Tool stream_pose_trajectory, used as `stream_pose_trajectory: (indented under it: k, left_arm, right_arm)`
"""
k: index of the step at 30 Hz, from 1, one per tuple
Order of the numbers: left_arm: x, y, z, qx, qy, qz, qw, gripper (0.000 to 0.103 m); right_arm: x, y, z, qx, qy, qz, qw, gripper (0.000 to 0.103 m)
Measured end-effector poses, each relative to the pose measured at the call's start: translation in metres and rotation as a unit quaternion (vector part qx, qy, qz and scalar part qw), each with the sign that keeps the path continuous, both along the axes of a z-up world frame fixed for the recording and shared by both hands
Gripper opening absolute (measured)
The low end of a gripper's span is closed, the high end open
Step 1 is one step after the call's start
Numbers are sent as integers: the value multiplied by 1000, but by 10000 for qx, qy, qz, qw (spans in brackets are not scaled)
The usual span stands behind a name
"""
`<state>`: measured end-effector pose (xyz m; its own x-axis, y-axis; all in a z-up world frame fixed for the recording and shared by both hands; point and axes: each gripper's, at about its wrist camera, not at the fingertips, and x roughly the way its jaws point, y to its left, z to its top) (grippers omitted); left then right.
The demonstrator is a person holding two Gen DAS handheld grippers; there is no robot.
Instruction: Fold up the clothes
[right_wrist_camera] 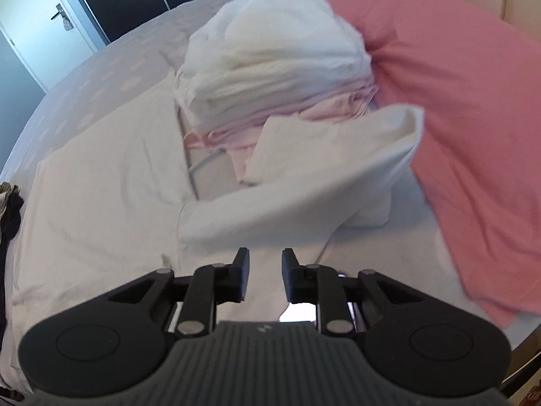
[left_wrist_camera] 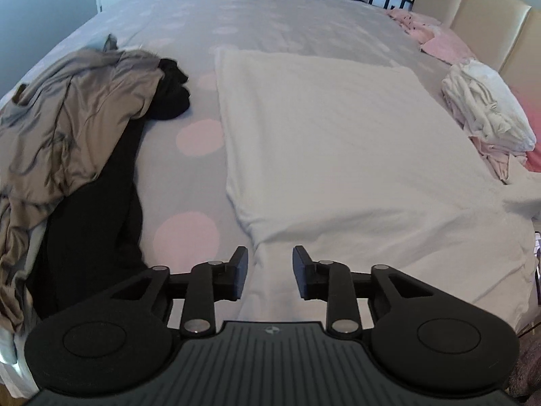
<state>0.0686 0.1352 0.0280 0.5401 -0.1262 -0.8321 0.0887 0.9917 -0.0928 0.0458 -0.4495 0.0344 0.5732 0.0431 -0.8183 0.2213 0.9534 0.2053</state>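
A white garment point(left_wrist_camera: 338, 142) lies spread flat on the bed, its body folded into a long panel. My left gripper point(left_wrist_camera: 270, 272) hovers over the garment's near edge; its jaws stand apart with nothing pinched, only cloth lying below the gap. In the right wrist view the same white garment point(right_wrist_camera: 101, 203) shows a sleeve point(right_wrist_camera: 321, 182) lying loosely out towards the right, its cuff raised. My right gripper point(right_wrist_camera: 265, 275) hangs above the sleeve's base, open, with white cloth under it but no pad pressing on it.
A stack of folded white and pink clothes point(right_wrist_camera: 270, 67) sits beyond the sleeve, against a pink pillow point(right_wrist_camera: 456, 118). A heap of grey-beige clothes point(left_wrist_camera: 67, 118) and a black garment point(left_wrist_camera: 94, 223) lies at the left. The dotted bed cover point(left_wrist_camera: 189, 176) shows between.
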Motion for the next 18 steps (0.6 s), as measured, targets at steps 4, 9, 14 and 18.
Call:
stream_pose_trajectory:
  k: [4,9,14,18]
  left_arm:
    - [17,-26,1,112,-140,-249,9995,31]
    - [35,-53,-6,400,-254,-409,9980,31]
    - [47,-68,-14,342,-215,-475,9981,31]
    - [52,-79,-20,356,-159,-559,9977,31]
  right_arm:
    - [7,-32,22,-693,-280,-272,9968,27]
    - [13,-70,27,-1016,-593,-629,9911,28]
    - [34,-89,15,-909,-640,-669,9915,28]
    - [49,-88,4,-938,-458,-592,9928,14]
